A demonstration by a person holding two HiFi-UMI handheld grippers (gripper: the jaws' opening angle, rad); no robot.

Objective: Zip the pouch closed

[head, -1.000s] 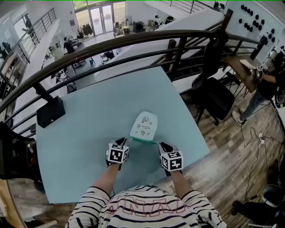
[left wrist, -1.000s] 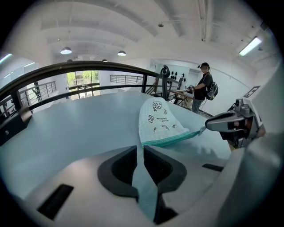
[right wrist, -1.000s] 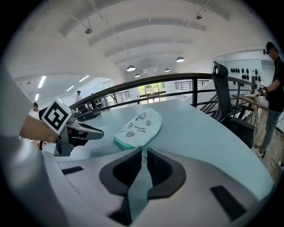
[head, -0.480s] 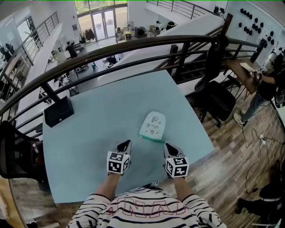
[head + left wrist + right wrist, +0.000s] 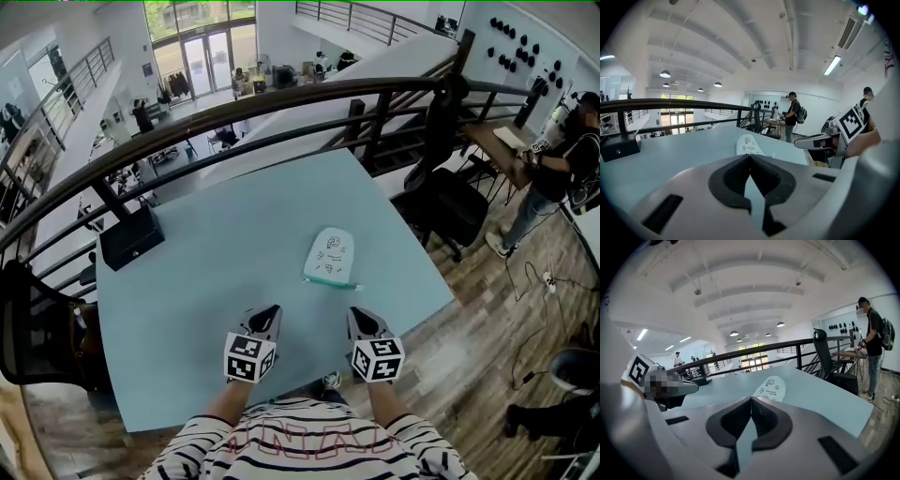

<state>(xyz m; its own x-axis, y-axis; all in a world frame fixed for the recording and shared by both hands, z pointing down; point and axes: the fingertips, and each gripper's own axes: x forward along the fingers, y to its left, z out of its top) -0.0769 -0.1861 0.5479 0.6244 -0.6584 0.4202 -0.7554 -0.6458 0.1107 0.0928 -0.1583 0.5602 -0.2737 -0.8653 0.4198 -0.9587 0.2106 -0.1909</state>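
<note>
The white pouch (image 5: 332, 255) with small printed drawings and a teal zip edge lies flat on the light blue table (image 5: 216, 244), right of centre. It also shows ahead in the left gripper view, pouch (image 5: 749, 144), and in the right gripper view, pouch (image 5: 771, 386). My left gripper (image 5: 269, 309) hovers near the table's front edge, well short of the pouch, shut and empty. My right gripper (image 5: 357, 314) is beside it, also shut with nothing between its fingers. In each gripper view the jaw tips meet: left gripper (image 5: 750, 155), right gripper (image 5: 751, 398).
A black box (image 5: 131, 237) sits at the table's far left corner. A dark curved railing (image 5: 281, 103) runs behind the table. A black chair (image 5: 441, 202) stands to the right, and a person (image 5: 562, 169) with a backpack stands at a desk further right.
Both grippers have drawn back from the pouch toward the person and risen. The pouch stays lying on the table, now apart from both.
</note>
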